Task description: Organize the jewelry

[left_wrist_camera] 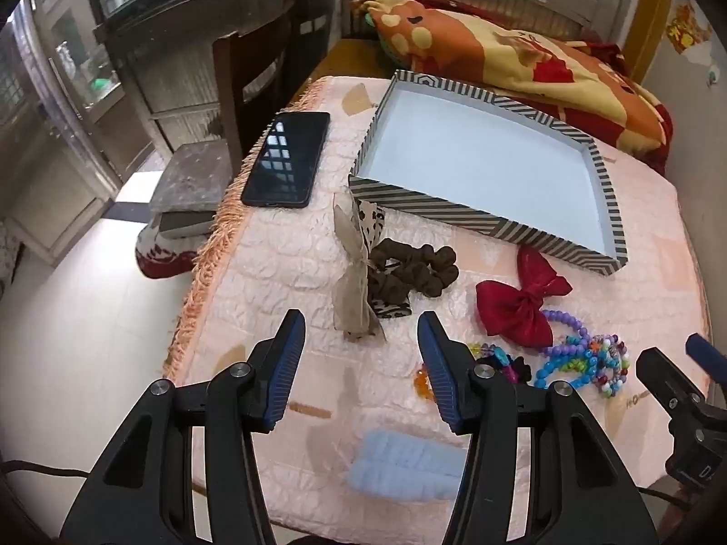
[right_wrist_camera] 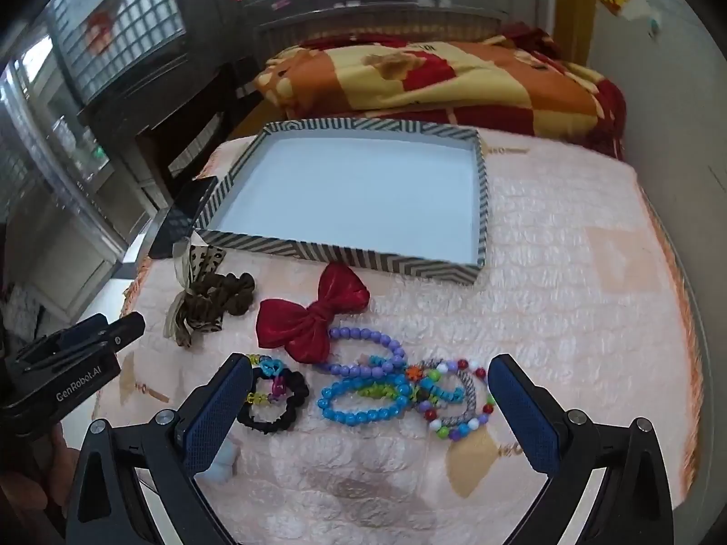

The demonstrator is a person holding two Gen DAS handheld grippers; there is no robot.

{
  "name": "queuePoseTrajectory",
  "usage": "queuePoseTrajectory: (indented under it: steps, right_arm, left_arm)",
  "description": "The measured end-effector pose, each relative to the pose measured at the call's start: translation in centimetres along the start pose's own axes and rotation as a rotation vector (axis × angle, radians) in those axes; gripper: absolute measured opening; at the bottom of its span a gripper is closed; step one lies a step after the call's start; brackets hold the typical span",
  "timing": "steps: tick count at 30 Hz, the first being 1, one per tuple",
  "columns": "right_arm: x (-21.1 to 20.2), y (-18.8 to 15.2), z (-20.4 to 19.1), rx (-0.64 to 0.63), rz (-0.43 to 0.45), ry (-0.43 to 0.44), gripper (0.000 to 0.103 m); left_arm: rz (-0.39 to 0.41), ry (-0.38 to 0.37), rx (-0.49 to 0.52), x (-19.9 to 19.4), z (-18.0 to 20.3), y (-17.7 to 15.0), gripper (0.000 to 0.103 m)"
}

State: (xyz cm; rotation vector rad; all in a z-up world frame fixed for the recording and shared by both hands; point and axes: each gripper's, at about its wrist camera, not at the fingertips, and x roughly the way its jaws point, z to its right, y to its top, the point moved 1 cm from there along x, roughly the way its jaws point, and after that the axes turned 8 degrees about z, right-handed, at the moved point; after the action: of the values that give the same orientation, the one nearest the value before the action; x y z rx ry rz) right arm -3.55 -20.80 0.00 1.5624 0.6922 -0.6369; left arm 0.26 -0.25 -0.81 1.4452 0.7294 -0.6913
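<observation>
Crosswise, red bow (right_wrist_camera: 313, 313) lies near striped tray (right_wrist_camera: 345, 256); both grippers' fingers released.

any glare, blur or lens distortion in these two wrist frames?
Left wrist: window grid reflected on the phone, heavy fisheye bend, dark corners. Right wrist: same bend, tray sharp, far table edge and blanket smeared, light even, soft shadows.
</observation>
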Motion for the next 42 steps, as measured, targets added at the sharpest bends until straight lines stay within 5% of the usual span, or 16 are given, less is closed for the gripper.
queuePoseTrajectory:
  steps: [12,26,42]
  right_arm:
    - [0.2,0.6,-1.2,-0.041,-0.039,0.049,0.103]
    - [1.3,0.9,-1.8,0.047,0.008,-0.040,0.103]
    - [1.7,0.2,-2.2,0.066,-0.028,-0.045,0.103]
  left_arm:
    - [-0.024,0.069,-0.051,-1.4,-0.3,0.0,0.051]
    - [-0.002,-0.043,0.013,0.1,-1.0,1.9,0.051]
    - [-0.016,-0.032,0.050,1.1,-0.3,1.7,0.051]
